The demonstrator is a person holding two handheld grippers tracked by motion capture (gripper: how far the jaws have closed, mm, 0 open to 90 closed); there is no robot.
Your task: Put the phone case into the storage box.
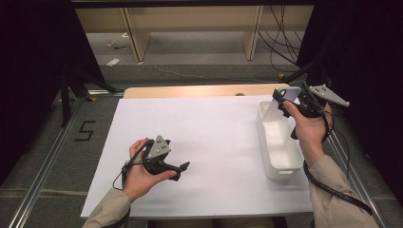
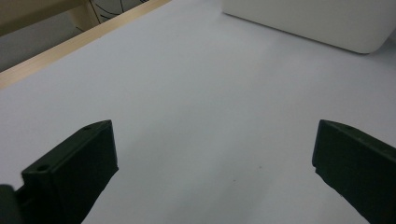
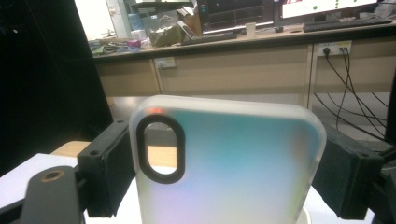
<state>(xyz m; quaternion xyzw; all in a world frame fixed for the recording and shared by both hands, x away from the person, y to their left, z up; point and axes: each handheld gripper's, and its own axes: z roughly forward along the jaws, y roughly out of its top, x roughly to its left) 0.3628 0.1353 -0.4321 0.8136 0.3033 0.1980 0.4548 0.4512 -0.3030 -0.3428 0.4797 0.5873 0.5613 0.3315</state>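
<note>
The desk [image 1: 190,137] is covered by a white sheet, and on its right side stands a long white bin [image 1: 280,142], which looks empty as far as the high view shows. The right hand-held gripper [image 1: 285,97] hangs above the bin's far end, its jaws clamped on the two long edges of a frosted phone case [image 3: 229,163], which is held upright and clear of the bin. So the pickup looks done; what seems left is lowering the case into the bin and letting go. The left hand-held gripper [image 1: 183,167] rests low over the sheet at front left, well apart from the bin, jaws spread wide with nothing between them.
</note>
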